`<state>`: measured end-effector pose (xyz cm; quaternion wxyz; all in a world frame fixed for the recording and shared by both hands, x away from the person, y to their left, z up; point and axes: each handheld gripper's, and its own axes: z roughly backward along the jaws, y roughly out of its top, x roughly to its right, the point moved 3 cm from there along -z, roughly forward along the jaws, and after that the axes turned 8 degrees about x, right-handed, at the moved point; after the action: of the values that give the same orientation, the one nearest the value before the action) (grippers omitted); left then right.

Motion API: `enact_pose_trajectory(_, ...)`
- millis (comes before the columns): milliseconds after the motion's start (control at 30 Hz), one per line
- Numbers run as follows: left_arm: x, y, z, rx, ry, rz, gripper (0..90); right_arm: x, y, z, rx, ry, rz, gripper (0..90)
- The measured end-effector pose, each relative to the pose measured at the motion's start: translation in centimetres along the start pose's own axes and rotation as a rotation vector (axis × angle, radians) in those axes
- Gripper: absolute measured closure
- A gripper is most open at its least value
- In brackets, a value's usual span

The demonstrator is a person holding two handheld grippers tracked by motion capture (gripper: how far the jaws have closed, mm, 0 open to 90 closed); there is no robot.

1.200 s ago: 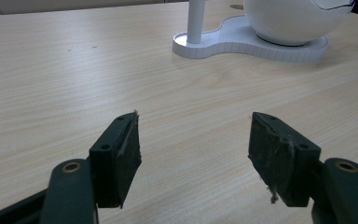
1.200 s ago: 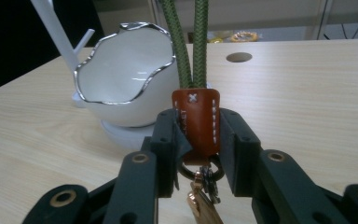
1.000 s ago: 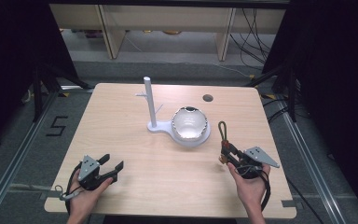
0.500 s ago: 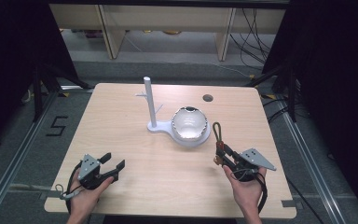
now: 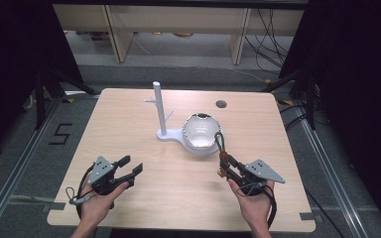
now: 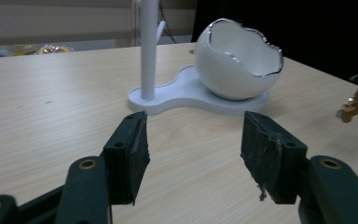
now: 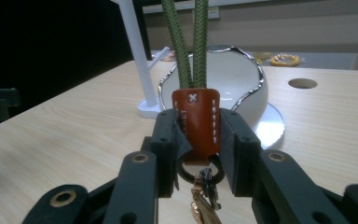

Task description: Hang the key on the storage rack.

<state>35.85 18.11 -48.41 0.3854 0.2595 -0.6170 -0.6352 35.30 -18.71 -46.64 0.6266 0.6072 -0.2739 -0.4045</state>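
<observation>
Jaws of the right gripper [image 5: 224, 166] are clamped on the brown leather tab of a keychain with a green cord loop [image 7: 195, 122], the tab pinched upright between the two black pads while the doubled green cord rises above them and a dark ring with a gold clasp hangs below. In the high view this gripper sits near the right front part of the pale wooden table [image 5: 129, 124], held by the person's right hand [image 5: 252, 201], with the cord loop reaching toward the white egg-shaped ceramic bowl with a jagged silver rim [image 5: 201, 133] and ending just beside it. The bowl rests on the right lobe of a flat white base whose left end carries a thin white upright post with short side pegs [image 5: 159, 106], near the table's middle. The left gripper [image 5: 132, 166], held by the left hand [image 5: 98, 201] at the near left of the table, has its jaws well apart with nothing between them, and they face the stand and bowl. A small dark round hole [image 5: 221, 104] sits at the far right of the table.
</observation>
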Motion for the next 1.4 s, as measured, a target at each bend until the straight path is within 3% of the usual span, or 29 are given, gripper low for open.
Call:
enact_pose_trajectory(67, 0.7, 0.6, -0.4, -0.006, -0.030, 0.001, 41.5, -0.3, 0.2, -0.1, 0.004, 0.009, 0.009, 69.9)
enact_pose_trajectory(100, 1.0, 0.9, -0.6, -0.002, -0.046, 0.006, 41.9, -0.6, 0.2, -0.3, 0.003, 0.022, -0.017, 69.8)
enact_pose_trajectory(200, 1.9, 1.6, -1.4, 0.015, -0.096, 0.017, 43.0, -1.0, 0.5, -0.6, 0.013, 0.032, -0.016, 69.8)
enact_pose_trajectory(233, 2.1, 1.9, -1.6, 0.015, -0.109, 0.024, 43.5, -1.0, 0.6, -0.7, 0.019, 0.022, 0.006, 69.8)
enact_pose_trajectory(267, 2.3, 2.1, -1.8, 0.015, -0.120, 0.027, 44.0, -1.4, 0.6, -0.8, 0.018, 0.026, -0.024, 69.8)
enact_pose_trajectory(333, 2.8, 2.5, -2.1, 0.001, -0.126, 0.021, 44.6, -1.7, 0.7, -1.0, 0.018, 0.040, -0.012, 69.8)
enact_pose_trajectory(467, 3.6, 3.4, -3.0, 0.019, -0.173, 0.032, 45.4, -2.2, 0.7, -1.6, 0.026, 0.061, 0.004, 69.8)
enact_pose_trajectory(633, 4.0, 4.0, -3.4, 0.013, -0.171, 0.019, 45.8, -2.8, 0.5, -1.9, 0.014, 0.073, -0.016, 69.7)
enact_pose_trajectory(700, 4.1, 4.1, -3.6, 0.014, -0.172, 0.024, 46.1, -2.7, 0.5, -2.0, 0.019, 0.069, 0.013, 69.7)
enact_pose_trajectory(800, 4.3, 4.3, -3.8, 0.013, -0.178, 0.026, 46.8, -3.0, 0.5, -2.1, 0.019, 0.078, -0.009, 69.7)
enact_pose_trajectory(933, 4.6, 4.6, -4.4, 0.026, -0.202, 0.033, 47.9, -3.2, 0.6, -2.3, 0.026, 0.074, 0.011, 69.7)
enact_pose_trajectory(1100, 5.3, 5.1, -4.8, 0.014, -0.204, 0.009, 49.5, -3.7, 0.6, -2.6, 0.024, 0.088, -0.002, 69.7)
enact_pose_trajectory(1167, 5.7, 5.4, -5.1, 0.018, -0.214, 0.018, 50.4, -3.8, 0.6, -2.8, 0.031, 0.083, 0.019, 69.8)
enact_pose_trajectory(1333, 6.6, 5.7, -5.6, 0.013, -0.245, 0.032, 52.3, -4.4, 0.7, -3.1, 0.032, 0.097, 0.002, 69.8)
enact_pose_trajectory(1367, 7.2, 5.8, -5.9, -0.006, -0.253, 0.073, 53.0, -4.5, 0.7, -3.4, 0.038, 0.093, 0.017, 69.8)
enact_pose_trajectory(1400, 7.4, 6.0, -6.1, -0.004, -0.264, 0.075, 53.5, -4.5, 0.7, -3.4, 0.042, 0.100, 0.029, 69.8)
